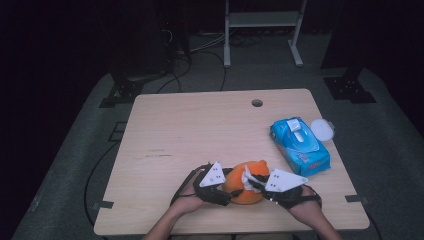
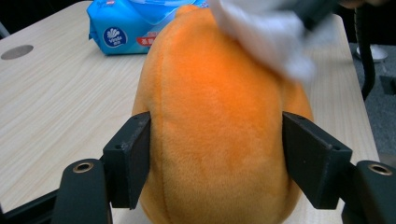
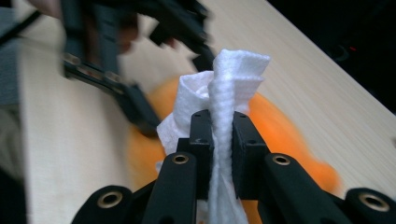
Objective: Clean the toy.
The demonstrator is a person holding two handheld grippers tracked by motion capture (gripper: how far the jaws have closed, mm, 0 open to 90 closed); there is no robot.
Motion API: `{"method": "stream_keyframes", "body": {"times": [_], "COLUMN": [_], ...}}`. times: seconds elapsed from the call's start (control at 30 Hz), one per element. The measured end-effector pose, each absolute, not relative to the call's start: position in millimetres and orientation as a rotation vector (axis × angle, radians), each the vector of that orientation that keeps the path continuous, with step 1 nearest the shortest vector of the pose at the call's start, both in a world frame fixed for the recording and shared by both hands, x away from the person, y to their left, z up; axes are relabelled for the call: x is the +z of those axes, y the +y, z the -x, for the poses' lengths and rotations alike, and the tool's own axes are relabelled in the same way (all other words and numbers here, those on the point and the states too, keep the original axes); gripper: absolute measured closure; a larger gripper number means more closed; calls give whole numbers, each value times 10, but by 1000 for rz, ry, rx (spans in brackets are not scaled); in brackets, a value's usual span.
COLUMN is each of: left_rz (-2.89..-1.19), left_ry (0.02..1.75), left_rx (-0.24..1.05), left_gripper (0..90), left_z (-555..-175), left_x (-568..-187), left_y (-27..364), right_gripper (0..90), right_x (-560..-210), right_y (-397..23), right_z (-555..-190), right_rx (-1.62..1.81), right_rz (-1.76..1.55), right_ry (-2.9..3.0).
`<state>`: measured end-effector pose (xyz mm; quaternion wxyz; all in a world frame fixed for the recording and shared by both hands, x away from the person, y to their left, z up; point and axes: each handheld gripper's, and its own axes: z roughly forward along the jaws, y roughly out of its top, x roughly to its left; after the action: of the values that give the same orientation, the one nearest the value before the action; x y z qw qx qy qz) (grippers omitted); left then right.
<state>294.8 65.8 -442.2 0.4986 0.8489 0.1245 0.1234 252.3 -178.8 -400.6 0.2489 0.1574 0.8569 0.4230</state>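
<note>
You are in the wiping step: your left gripper (image 1: 223, 192) is clamped on the orange plush toy (image 1: 246, 183) at the near edge of the table (image 1: 200, 125), its jaws pressing both sides, while your right gripper (image 3: 220, 126) is pinched tight on a folded white wet wipe (image 3: 232, 79) laid against the toy's top. Next, I judge, you should keep the toy steady and drag the wipe across its fur; the blue wet wipe pack (image 1: 299, 145) sits well apart to your right.

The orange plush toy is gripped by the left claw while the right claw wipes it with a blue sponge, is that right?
Not quite: it is no blue sponge. The right claw pinches a white wipe, as the right gripper view shows. The rest holds: the left claw grips the plush toy by its sides, and the wipe lies against the toy's top.
</note>
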Motion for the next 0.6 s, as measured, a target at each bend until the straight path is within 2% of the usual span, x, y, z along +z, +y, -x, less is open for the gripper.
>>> {"method": "stream_keyframes", "body": {"times": [0.2, 0.43, 0.6], "left_rz": [-2045, -2054, -2051], "left_ry": [346, 357, 361], "left_rx": [251, 239, 232], "left_gripper": [294, 292, 293], "left_z": [-3015, -3044, -3035], "left_x": [-4463, -4479, -4479], "left_y": [760, 790, 791], "right_gripper": [796, 794, 795], "right_x": [-4088, -4100, -4124], "right_y": [-2126, -1835, -1984], "right_z": [-2618, -2476, -2577], "right_rx": [1094, 1147, 1157], "right_rz": [-583, -441, -509], "right_ry": [2288, 2330, 2324]}}
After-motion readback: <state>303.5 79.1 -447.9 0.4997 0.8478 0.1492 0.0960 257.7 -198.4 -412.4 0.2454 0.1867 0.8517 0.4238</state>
